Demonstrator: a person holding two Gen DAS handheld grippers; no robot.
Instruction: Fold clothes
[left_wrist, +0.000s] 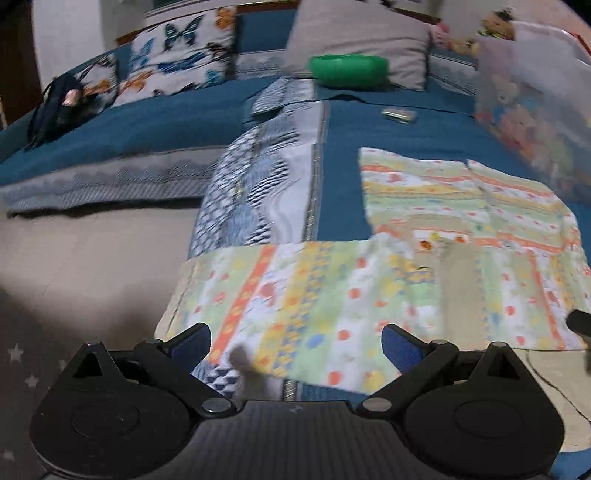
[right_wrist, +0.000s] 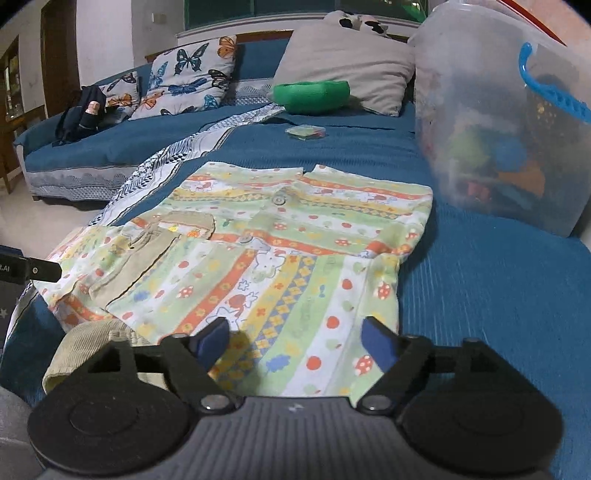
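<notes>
Blue sofa (right_wrist: 480, 295), patterned shirt (right_wrist: 295, 258), storage tub (right_wrist: 498, 129) beside

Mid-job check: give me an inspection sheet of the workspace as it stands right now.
Surface: blue sofa cover, with a patterned sheet running along its left side.
Job's things: printed child's shirt spread flat, buttons up, lower part already turned up; beige corduroy piece at its near left edge.
Clutter: clear toy tub to the right, green cushion, small packet, dark bag.
Grippers: left claw open over the shirt's near edge; right claw open over its hem, holding nothing.
Cables: nothing seen.
Surroundings: butterfly pillows, grey pillow, pale floor.
</notes>
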